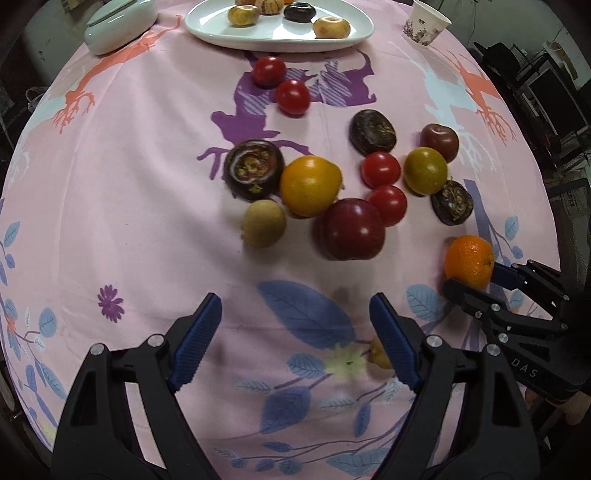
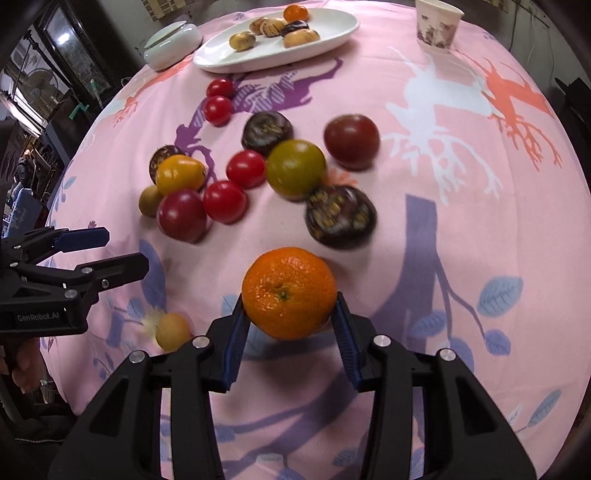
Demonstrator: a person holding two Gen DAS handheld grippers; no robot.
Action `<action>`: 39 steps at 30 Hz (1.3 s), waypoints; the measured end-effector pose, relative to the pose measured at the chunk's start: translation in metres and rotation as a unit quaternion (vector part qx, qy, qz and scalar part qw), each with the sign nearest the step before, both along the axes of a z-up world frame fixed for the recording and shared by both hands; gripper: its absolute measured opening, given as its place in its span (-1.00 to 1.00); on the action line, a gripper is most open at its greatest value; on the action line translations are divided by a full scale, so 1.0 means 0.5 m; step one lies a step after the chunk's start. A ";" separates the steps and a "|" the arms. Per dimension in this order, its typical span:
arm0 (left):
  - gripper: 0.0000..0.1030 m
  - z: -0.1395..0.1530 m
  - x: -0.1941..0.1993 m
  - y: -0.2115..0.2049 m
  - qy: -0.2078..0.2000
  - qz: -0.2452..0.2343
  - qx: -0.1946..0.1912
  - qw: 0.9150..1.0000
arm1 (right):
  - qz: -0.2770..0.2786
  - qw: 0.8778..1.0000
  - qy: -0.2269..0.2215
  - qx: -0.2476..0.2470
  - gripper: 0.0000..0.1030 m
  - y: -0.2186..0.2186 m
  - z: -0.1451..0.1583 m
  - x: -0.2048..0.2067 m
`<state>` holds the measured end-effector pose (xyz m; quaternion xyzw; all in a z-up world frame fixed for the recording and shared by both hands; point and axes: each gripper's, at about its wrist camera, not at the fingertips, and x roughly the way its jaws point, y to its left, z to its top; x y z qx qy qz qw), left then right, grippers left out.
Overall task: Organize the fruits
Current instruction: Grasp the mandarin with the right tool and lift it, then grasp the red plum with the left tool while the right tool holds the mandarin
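Your right claw (image 2: 290,317) is clenched on the round orange tangerine (image 2: 289,292); the white oval plate (image 2: 221,59) lies far ahead, slightly left; left claw (image 1: 295,332) released, empty

Pink-clothed table (image 1: 147,206) bears white plate (image 1: 236,35), paper cup (image 1: 424,24), perhaps fifteen loose fruits (image 1: 310,184).

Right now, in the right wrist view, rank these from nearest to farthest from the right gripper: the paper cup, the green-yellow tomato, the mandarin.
1. mandarin, clamped between the right gripper pads.
2. green-yellow tomato, mid-table, just beyond.
3. paper cup, far edge, to the right.
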<state>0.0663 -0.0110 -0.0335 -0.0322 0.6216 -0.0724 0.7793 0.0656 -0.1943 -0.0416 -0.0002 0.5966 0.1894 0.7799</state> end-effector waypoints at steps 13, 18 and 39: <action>0.14 -0.031 0.057 -0.050 0.051 0.010 -0.031 0.998 | -0.020 1.000 0.007 0.013 -0.14 -0.048 0.001 -0.025; -0.15 -0.035 0.081 -0.055 0.053 0.013 -0.037 0.998 | -0.016 1.000 0.010 0.011 -0.14 -0.045 0.003 -0.023; -0.22 -0.010 0.075 -0.045 0.031 0.008 -0.034 0.999 | 0.002 1.000 0.013 0.007 -0.14 -0.017 0.000 -0.018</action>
